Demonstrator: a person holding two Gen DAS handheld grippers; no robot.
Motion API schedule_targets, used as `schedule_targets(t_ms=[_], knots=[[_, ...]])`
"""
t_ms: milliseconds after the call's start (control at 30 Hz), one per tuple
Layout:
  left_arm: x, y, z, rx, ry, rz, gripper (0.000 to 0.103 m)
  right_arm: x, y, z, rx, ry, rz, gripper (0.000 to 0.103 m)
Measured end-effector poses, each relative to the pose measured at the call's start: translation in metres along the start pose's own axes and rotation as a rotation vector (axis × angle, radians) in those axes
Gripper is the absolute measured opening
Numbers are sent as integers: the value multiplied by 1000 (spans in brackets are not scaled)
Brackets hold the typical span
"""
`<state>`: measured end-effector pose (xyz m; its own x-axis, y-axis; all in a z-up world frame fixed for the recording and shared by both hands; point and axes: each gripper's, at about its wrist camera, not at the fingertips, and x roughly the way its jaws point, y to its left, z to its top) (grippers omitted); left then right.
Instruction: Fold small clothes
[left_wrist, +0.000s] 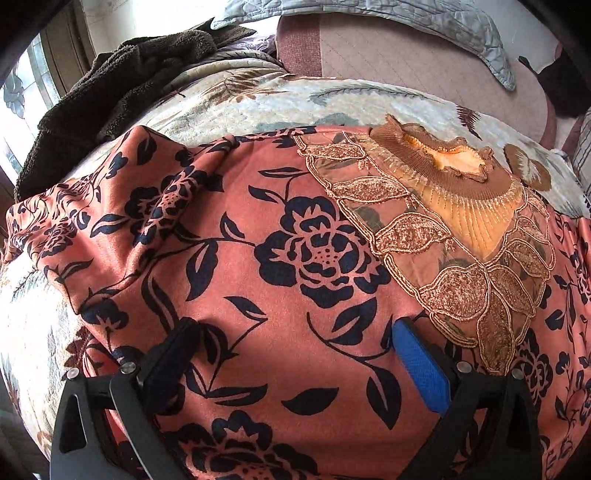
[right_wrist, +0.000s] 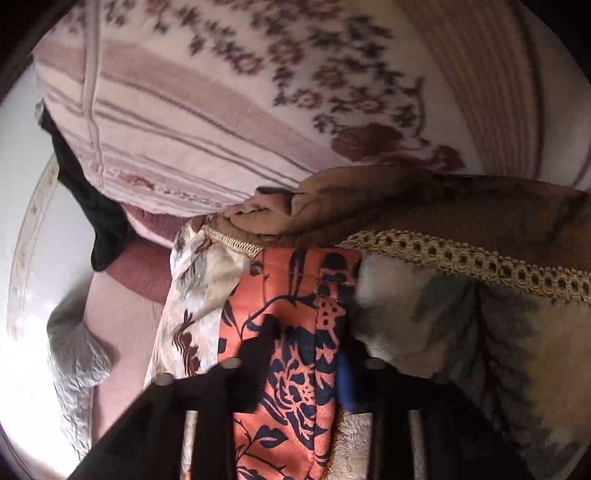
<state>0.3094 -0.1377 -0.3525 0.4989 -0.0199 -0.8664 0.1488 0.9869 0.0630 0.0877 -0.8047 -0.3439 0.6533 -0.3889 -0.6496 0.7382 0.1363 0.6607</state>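
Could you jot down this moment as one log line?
garment: spread on blanket | left hand-held gripper: open above it | right hand-held gripper: shut on garment edge

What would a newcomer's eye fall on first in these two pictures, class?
The salmon floral garment spread across the bed, its brown ruffled collar at upper right. In the right wrist view, the right gripper pinches a fold of that fabric, below a gold braid trim.
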Motion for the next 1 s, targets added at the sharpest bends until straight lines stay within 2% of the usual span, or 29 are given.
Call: schedule_targets(t_ms=[33, 167, 267, 367, 533, 633, 733, 900, 933, 1000], knots=[[-1, 0, 1, 0, 5, 0, 103, -1, 3, -1, -10, 5, 17, 5], [-1, 8, 13, 2, 52, -13, 103, -28, 41, -17, -107, -22, 92, 5], [-18, 20, 15, -18, -16, 5, 103, -57, 94, -49, -215, 7, 203, 5], [-34, 43, 21, -50, -81, 50, 103, -83, 151, -95, -320, 83, 317, 5], [-52, 100, 27, -156, -148, 120, 103, -108, 229, -204, -438, 250, 478, 5], [-62, 135, 27, -234, -185, 164, 103, -103, 261, -277, -466, 352, 526, 5], [-68, 167, 26, -298, -197, 167, 103, -87, 276, -350, -435, 478, 554, 5], [-72, 198, 23, -355, -210, 185, 103, -81, 267, -473, -307, 736, 639, 9], [-71, 201, 23, -358, -208, 188, 103, -80, 267, -492, -302, 789, 626, 16], [-71, 207, 23, -367, -206, 192, 103, -84, 262, -523, -309, 895, 633, 61]])
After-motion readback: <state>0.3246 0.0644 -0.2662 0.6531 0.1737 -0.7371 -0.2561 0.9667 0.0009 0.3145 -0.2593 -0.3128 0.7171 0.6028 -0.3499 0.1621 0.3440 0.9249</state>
